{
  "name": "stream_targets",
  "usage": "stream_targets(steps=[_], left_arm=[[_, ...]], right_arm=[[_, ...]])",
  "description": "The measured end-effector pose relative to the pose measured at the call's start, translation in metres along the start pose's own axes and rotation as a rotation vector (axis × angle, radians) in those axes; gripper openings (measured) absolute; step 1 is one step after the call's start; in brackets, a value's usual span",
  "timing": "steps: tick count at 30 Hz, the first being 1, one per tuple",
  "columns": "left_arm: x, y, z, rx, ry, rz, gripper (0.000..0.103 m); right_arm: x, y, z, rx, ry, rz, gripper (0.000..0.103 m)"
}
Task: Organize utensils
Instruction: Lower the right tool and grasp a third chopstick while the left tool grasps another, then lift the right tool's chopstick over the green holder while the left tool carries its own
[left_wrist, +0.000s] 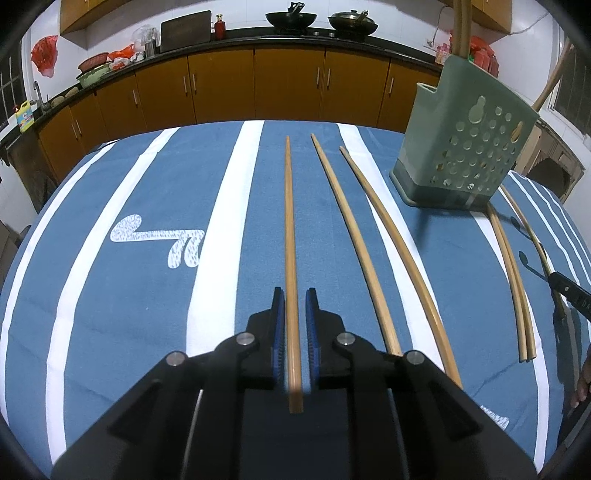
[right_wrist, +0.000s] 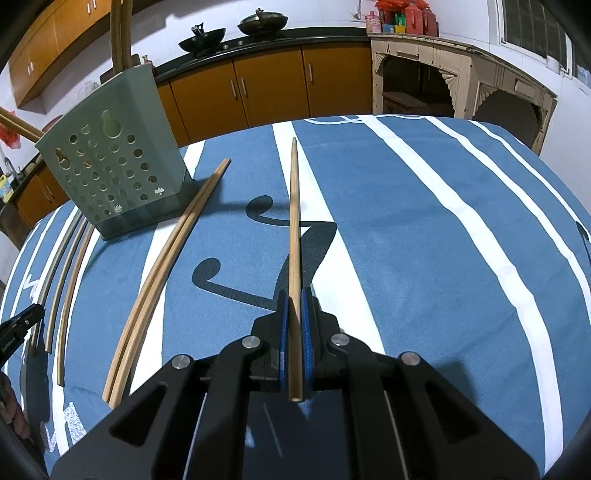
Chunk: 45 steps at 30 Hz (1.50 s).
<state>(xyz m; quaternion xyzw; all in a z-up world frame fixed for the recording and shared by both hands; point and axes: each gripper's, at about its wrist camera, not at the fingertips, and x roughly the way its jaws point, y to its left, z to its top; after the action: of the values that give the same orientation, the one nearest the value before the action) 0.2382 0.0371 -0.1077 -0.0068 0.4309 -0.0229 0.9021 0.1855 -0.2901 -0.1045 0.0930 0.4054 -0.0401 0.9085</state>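
Wooden chopstick (left_wrist: 291, 258) lies between left tool (left_wrist: 295, 299) pads, untouched.

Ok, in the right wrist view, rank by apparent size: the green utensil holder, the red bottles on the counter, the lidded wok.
1. Green utensil holder, clearly the largest, though also the nearest.
2 and 3. Red bottles and lidded wok look alike in size; both sit far back, so no ranking.

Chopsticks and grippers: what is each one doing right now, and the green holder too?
left gripper: a little open, pinching nothing.
left chopstick: lying flat on the cloth, between the left gripper's pads.
right gripper: shut.
right chopstick: clamped between the right gripper's pads.
green holder: standing upright.
standing chopsticks: sticking up out of the holder.
paired chopsticks: lying side by side, touching.
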Motion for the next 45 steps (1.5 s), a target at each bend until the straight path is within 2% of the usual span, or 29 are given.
stream_targets(steps=[11,14,17,23,31,36,45], left_arm=[[0.000,0.000,0.000,0.002,0.000,0.002,0.013],[0.000,0.000,0.000,-0.004,-0.001,-0.006,0.008],[-0.002,-0.001,-0.002,0.007,0.001,-0.007,0.008],[-0.014,0.006,-0.009,-0.010,0.005,-0.018,0.008],[-0.058,0.007,0.001,-0.003,-0.095,-0.025,0.008],[-0.088,0.004,0.014,0.014,-0.183,-0.026,0.008],[-0.138,0.006,0.045,-0.015,-0.345,-0.060,0.008]], right_arm=[[0.000,-0.003,0.000,0.007,0.000,0.008,0.008],[-0.001,-0.007,0.000,0.024,-0.002,0.034,0.008],[-0.003,-0.009,0.000,0.028,-0.009,0.041,0.008],[-0.030,-0.006,0.001,-0.004,-0.096,0.048,0.008],[-0.064,-0.004,0.016,-0.031,-0.213,0.043,0.008],[-0.085,0.000,0.026,-0.051,-0.292,0.040,0.008],[-0.115,0.000,0.047,-0.046,-0.392,0.069,0.008]])
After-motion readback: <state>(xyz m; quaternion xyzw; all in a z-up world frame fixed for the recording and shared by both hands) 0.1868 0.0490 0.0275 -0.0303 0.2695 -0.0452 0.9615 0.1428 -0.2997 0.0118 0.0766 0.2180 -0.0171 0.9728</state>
